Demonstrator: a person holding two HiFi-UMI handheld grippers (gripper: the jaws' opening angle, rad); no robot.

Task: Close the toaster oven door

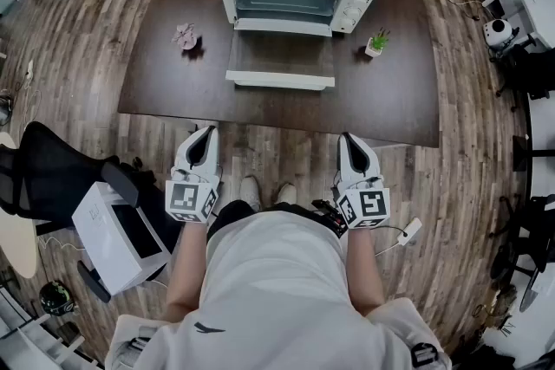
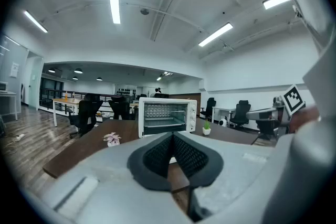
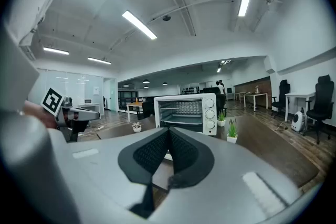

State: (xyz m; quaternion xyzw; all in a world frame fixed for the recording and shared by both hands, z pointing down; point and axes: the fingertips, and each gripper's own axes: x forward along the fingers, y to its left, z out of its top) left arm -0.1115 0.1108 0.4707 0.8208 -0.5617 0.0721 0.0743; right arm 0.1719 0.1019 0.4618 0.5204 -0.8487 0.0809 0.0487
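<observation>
Lying open, the toaster oven door [image 1: 280,61] juts over the table [image 1: 160,78].

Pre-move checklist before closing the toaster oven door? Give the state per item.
1. Toaster oven door down and fully open, ready to lift: ok.
2. Nothing lying on the door: ok.
3. Left gripper shut and empty: ok.
4. Right gripper shut and empty: ok.
5. Pink plant and green plant beside the door, outside its swing: ok.
6. A gripper at the door's front edge: not ok, both hang short of the table.
</observation>
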